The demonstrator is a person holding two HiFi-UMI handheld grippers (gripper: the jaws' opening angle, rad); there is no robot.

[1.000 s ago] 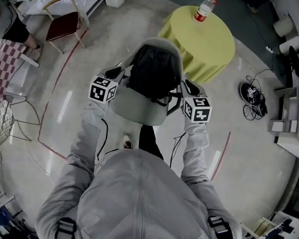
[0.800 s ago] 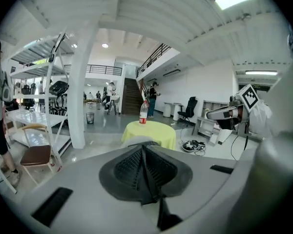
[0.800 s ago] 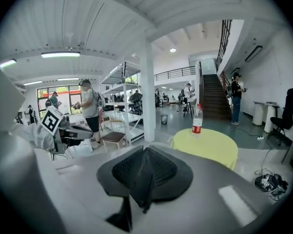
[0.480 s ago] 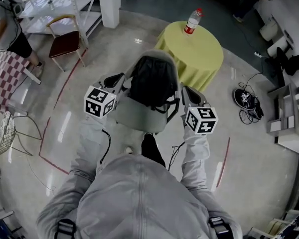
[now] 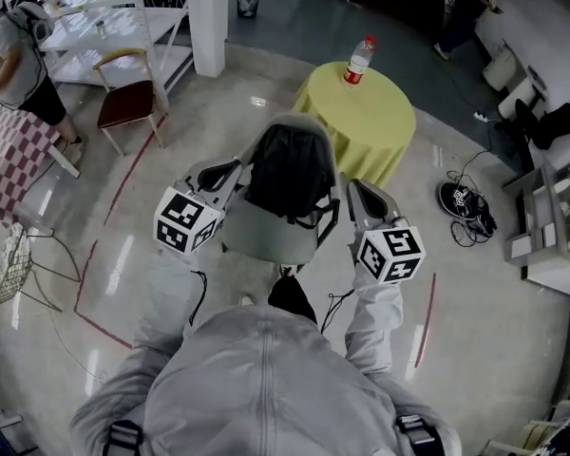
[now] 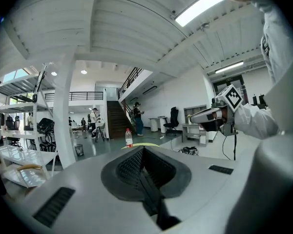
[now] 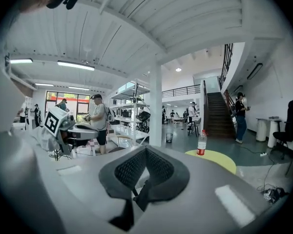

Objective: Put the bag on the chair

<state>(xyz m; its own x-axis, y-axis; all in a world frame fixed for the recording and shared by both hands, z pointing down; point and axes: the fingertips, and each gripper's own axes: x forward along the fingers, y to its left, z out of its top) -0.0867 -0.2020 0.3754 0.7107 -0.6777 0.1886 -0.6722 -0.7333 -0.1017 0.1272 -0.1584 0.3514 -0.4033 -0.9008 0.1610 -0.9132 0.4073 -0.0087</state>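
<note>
A grey bag (image 5: 266,240) with a black mesh middle hangs above the floor, straight in front of my body. My left gripper (image 5: 230,171) grips its left side and my right gripper (image 5: 353,193) its right side. Both are shut on the bag. The bag (image 6: 83,189) fills the lower half of the left gripper view, and its folds run down to the hidden jaws. It looks the same (image 7: 200,189) in the right gripper view. The chair (image 5: 128,103), with a red seat and a light frame, stands far off at the back left.
A round yellow table (image 5: 370,131) with a bottle (image 5: 359,60) stands just beyond the bag. At the back left are a white pillar (image 5: 209,17), shelving (image 5: 95,27) and a person (image 5: 14,60). Cables (image 5: 465,202) lie on the floor at right, and a wire rack (image 5: 14,264) at left.
The bag and both grippers now sit lower in the head view, nearer my body. The table and chair have slid down too, and more of the room's far side shows.
</note>
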